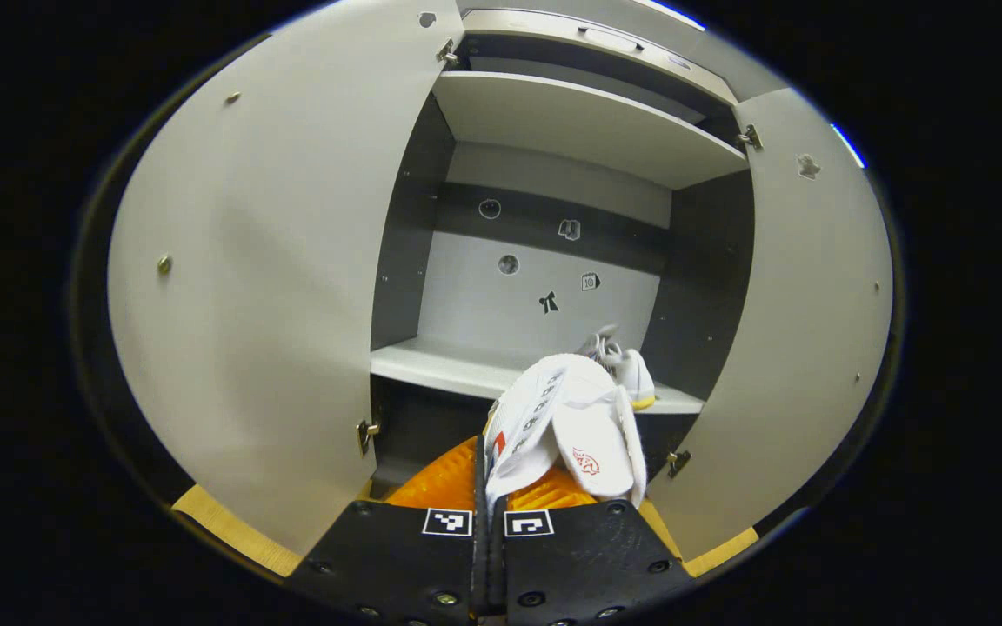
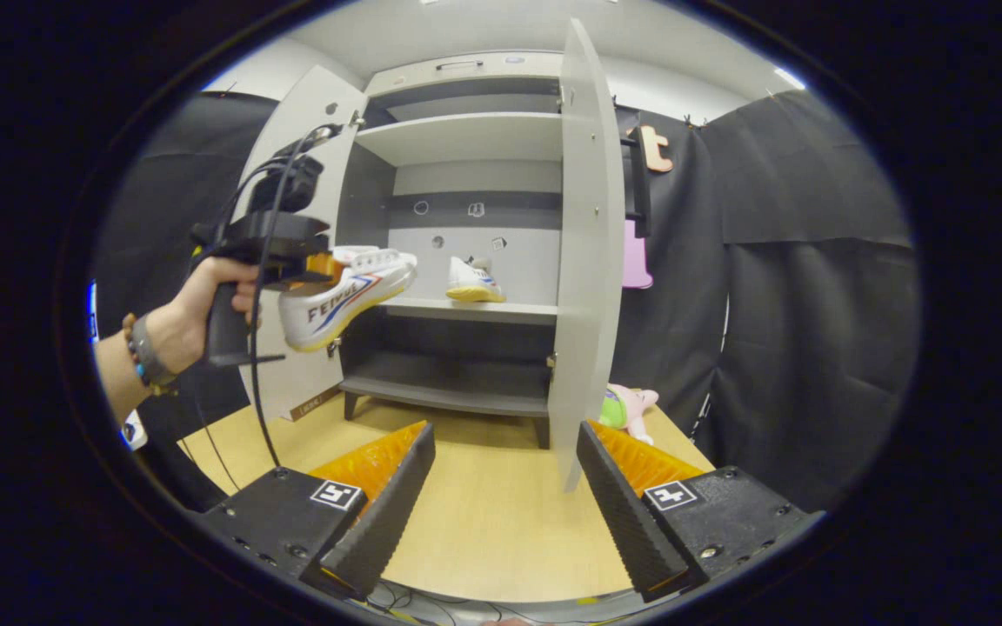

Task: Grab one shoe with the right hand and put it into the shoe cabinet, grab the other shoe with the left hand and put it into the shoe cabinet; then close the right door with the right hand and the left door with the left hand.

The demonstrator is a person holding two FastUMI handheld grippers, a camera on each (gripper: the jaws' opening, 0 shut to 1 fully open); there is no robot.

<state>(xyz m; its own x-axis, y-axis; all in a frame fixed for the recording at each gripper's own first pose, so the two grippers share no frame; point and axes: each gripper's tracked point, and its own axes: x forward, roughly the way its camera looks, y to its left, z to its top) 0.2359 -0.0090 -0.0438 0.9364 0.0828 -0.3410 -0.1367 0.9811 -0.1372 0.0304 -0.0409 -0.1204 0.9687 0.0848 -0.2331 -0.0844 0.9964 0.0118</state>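
Two white shoes are in play. One shoe (image 2: pixel 473 282) sits on the cabinet's middle shelf (image 2: pixel 475 309), toward its right end, toe pointing left in the right gripper view; in the left gripper view it lies at about 1 o'clock from the held shoe, just behind it. The other shoe (image 1: pixel 566 426) is pinched at its heel end by the left gripper (image 1: pixel 490 496), whose fingers are nearly closed on it, both pressing on the shoe's collar. In the right gripper view this held shoe (image 2: pixel 346 297) hangs in the air at 9 o'clock from the shelved one, in front of the cabinet's open left side, toe tilted slightly up toward the shelf. A hand (image 2: pixel 205 304) with a wristband grips the left gripper's handle, and a cable (image 2: pixel 256 348) trails down from it.

Both doors stand open: the left door (image 1: pixel 249 287) at 9 o'clock and the right door (image 1: pixel 801 330) at 3 o'clock in the left gripper view. The right gripper (image 2: pixel 505 487) is wide open and holds nothing, hovering over the wooden table (image 2: pixel 501 522) in front of the cabinet (image 2: pixel 466 65), with the edge of the right door at 12 o'clock between its fingers. A plush toy (image 2: pixel 627 409) lies on the table at 3 o'clock from the cabinet's base, beside the black cloth wall (image 2: pixel 814 304).
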